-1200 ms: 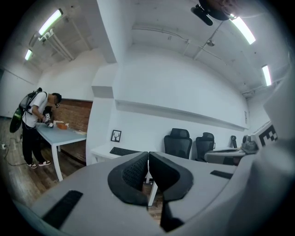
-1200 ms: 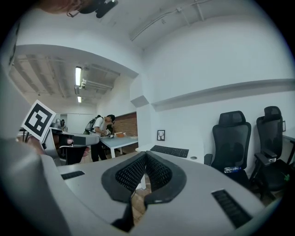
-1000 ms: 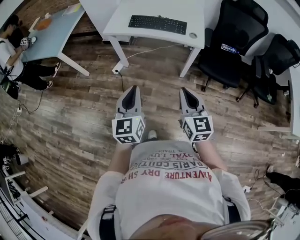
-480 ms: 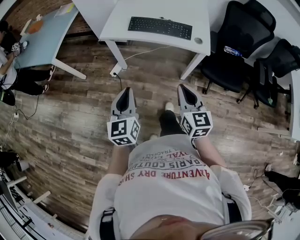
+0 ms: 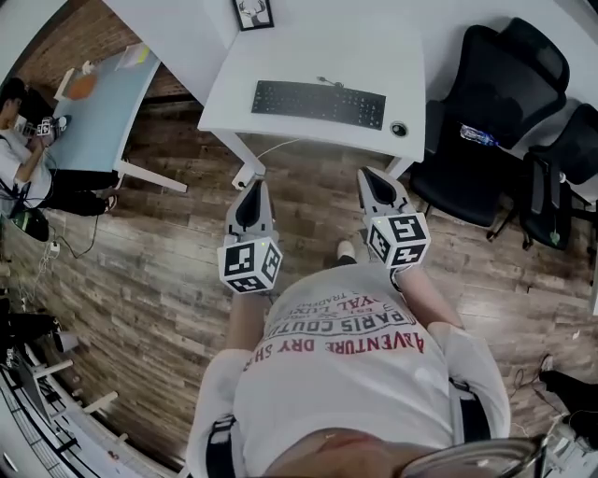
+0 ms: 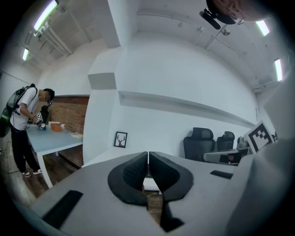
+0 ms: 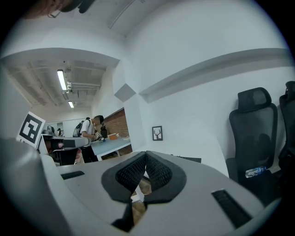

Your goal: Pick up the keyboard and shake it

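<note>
On the desk, keyboard now nearer.

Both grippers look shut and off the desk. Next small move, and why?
Probably advance both toward the keyboard: it lies untouched on the white desk, while the left gripper and right gripper, both shut and empty, are short of the desk's near edge.

Head view: overhead, steeply down onto the desk.
Gripper views: low, near-level, facing the wall.
Shared: desk, framed picture.
</note>
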{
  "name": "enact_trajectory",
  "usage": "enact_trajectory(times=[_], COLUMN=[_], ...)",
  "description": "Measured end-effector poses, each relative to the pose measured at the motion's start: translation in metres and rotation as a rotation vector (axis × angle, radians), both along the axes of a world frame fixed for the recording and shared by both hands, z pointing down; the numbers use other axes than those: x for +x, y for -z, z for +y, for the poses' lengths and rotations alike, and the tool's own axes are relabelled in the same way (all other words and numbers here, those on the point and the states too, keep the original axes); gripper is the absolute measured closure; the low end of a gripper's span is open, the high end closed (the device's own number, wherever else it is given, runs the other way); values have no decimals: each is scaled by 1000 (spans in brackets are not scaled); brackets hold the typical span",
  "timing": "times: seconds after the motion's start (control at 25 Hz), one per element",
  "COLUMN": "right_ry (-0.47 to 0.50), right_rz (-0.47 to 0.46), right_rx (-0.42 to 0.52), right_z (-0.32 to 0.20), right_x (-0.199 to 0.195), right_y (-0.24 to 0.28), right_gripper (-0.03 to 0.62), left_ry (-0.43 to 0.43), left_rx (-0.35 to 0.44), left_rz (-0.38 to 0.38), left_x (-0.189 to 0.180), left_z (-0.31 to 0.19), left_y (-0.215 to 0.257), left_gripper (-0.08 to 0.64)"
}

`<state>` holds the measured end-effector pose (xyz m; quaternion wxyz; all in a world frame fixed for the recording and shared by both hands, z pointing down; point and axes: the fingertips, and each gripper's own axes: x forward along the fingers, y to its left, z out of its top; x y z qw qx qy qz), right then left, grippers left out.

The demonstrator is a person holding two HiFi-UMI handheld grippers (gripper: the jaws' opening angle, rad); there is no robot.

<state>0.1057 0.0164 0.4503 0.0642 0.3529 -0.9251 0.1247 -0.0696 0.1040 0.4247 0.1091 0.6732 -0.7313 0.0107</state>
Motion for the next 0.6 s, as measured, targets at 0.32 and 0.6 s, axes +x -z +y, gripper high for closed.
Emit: enact_trajectory(times=[0.32,0.6], right_ry=[-41,-116], right_rz=[36,62], right_rx=[-33,-64], right_z=[-104,-163], right_x=[22,16], right_y=[-18,-35], right_gripper=[568,568], left_ry=[-16,-94], left_rx=[-49,-87], left_rz=[23,31], left_x=[13,0], left_z=[-114,-188], left_y=[-17,-36], left_gripper=[532,532])
